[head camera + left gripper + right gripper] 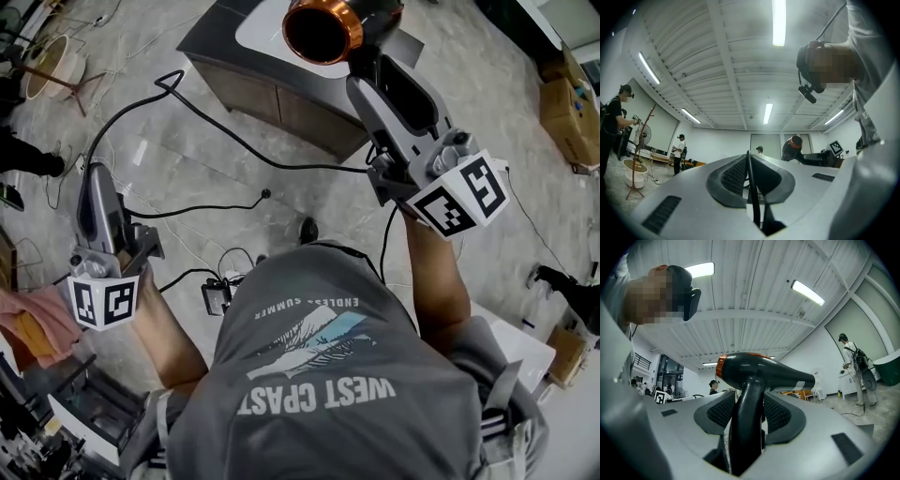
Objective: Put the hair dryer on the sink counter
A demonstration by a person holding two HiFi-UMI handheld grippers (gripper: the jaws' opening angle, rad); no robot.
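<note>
My right gripper (375, 67) is shut on the handle of a black hair dryer (323, 28) with an orange ring, held up in the air. In the right gripper view the handle (746, 418) stands between the jaws and the barrel (764, 371) lies across above them. Just beyond the dryer stands the sink counter (211, 42), a dark-topped cabinet with a white basin. The dryer's black cord (234, 136) trails left to my left gripper (94, 169), which is shut on it. In the left gripper view the cord (751, 187) is a thin black strip between the jaws.
Loose cables and a power strip (216, 297) lie on the marble floor below me. A stand with a basin (47, 61) is at the far left and cardboard boxes (572, 103) at the right. Other people (679, 150) stand far across the room.
</note>
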